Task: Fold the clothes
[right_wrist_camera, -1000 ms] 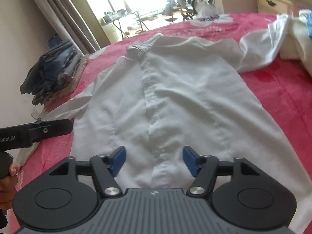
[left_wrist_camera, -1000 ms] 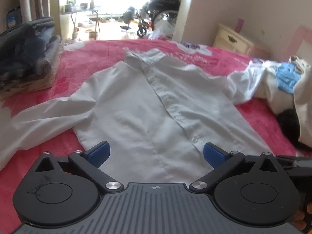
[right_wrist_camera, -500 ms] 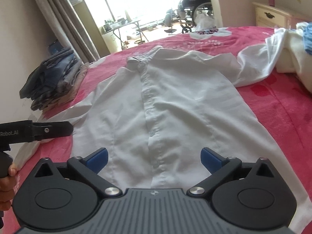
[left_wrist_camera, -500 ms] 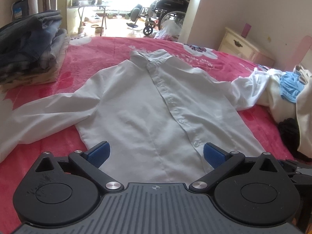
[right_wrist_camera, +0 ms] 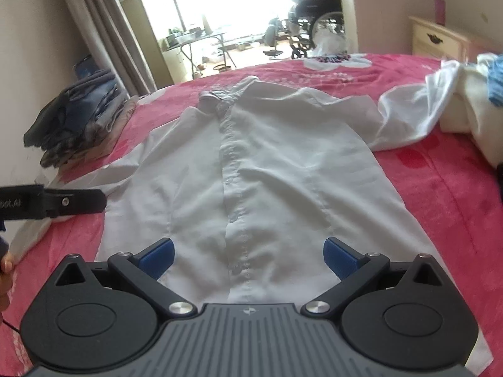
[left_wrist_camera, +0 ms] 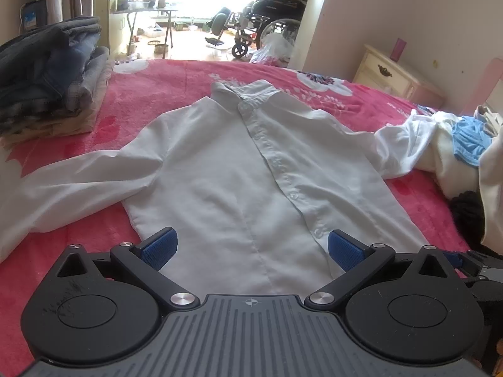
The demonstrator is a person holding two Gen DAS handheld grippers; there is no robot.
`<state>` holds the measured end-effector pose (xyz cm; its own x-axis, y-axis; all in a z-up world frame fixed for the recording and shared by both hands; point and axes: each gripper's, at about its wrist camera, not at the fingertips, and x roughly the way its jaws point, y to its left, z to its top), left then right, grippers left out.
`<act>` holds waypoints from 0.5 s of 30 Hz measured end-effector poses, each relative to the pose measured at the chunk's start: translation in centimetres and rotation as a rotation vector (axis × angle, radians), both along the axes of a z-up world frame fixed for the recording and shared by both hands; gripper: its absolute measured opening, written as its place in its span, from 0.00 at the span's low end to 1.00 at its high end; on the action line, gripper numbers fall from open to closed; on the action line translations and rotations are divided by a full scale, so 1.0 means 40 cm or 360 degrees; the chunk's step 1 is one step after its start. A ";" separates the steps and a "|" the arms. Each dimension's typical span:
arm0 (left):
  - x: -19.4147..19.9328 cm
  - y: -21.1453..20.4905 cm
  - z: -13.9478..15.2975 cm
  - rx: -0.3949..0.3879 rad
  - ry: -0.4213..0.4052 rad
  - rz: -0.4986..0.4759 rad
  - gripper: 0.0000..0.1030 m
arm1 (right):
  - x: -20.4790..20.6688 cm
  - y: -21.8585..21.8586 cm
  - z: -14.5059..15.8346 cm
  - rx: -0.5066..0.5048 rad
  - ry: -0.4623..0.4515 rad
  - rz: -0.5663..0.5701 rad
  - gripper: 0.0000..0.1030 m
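A white button-up shirt [left_wrist_camera: 239, 169] lies flat and face up on the pink bed [left_wrist_camera: 163, 84], collar at the far end and sleeves spread to both sides. It also shows in the right wrist view [right_wrist_camera: 267, 172]. My left gripper [left_wrist_camera: 250, 246] is open and empty above the shirt's hem. My right gripper [right_wrist_camera: 248, 253] is open and empty above the hem, over the button placket. The left gripper's body [right_wrist_camera: 53, 202] shows at the left edge of the right wrist view.
A stack of folded dark clothes [left_wrist_camera: 47, 72] sits at the bed's far left. A heap of white and blue garments [left_wrist_camera: 456, 144] lies at the right, over the shirt's right sleeve end. A cream nightstand [left_wrist_camera: 396, 72] and a wheelchair [left_wrist_camera: 267, 22] stand beyond the bed.
Both grippers have risen and pulled back a little from the shirt. The right gripper's jaws have opened wider. The shirt has not moved.
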<state>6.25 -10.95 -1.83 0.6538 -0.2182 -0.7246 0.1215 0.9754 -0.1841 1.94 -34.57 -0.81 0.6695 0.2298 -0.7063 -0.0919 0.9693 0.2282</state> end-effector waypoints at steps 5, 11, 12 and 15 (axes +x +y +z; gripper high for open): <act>-0.003 -0.001 0.002 -0.0003 -0.0015 -0.0013 1.00 | -0.001 0.008 0.005 -0.0004 0.0008 0.0022 1.00; -0.004 -0.001 0.001 -0.0004 -0.0021 -0.0012 1.00 | -0.002 0.005 0.005 0.0015 0.0024 0.0010 1.00; -0.004 0.000 0.000 -0.0001 -0.0019 -0.0009 1.00 | -0.003 0.005 0.005 0.0010 0.0016 0.0005 1.00; -0.002 0.001 -0.005 0.0015 -0.0010 0.0001 1.00 | -0.004 0.007 0.005 -0.0006 0.0004 0.0003 1.00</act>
